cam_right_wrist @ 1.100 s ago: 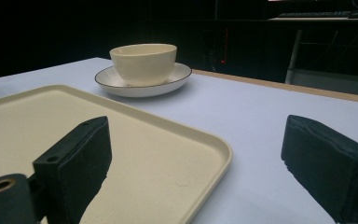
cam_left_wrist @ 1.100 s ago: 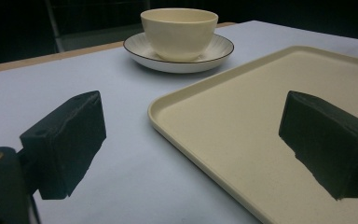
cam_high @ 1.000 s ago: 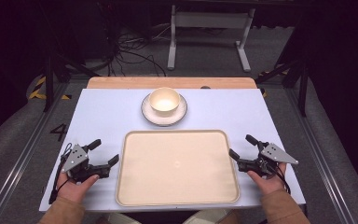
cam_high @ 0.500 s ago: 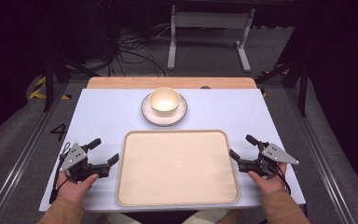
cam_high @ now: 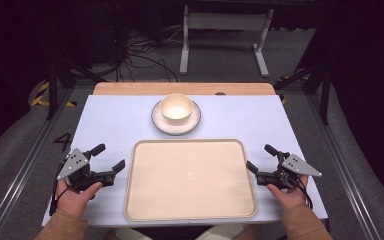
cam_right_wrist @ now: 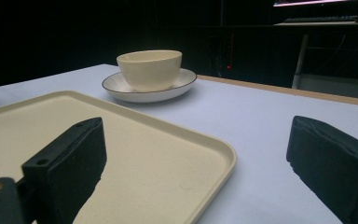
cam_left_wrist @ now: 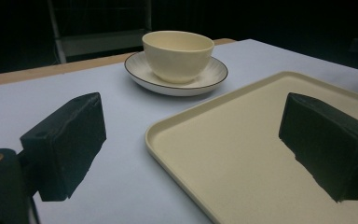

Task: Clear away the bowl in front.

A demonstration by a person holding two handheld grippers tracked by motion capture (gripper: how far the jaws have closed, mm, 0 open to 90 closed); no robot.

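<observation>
Cream bowl [cam_high: 176, 108], dark-rimmed white saucer [cam_high: 160, 121], beige tray [cam_high: 190, 177], black tools.

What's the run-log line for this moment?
left gripper: open, beside tray left edge | right gripper: open, beside tray right edge | bowl: on saucer, beyond tray | tray: bare

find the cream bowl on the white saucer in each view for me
High view: the round cream ceramic bowl sits on its dark-rimmed white saucer at upper centre, just beyond the far edge of the tray.
Left gripper view: the bowl is at top centre, beyond the tray's near-left corner.
Right gripper view: the bowl is upper left of centre, past the tray.
Shared landmark: the flat beige rectangular plastic tray.
</observation>
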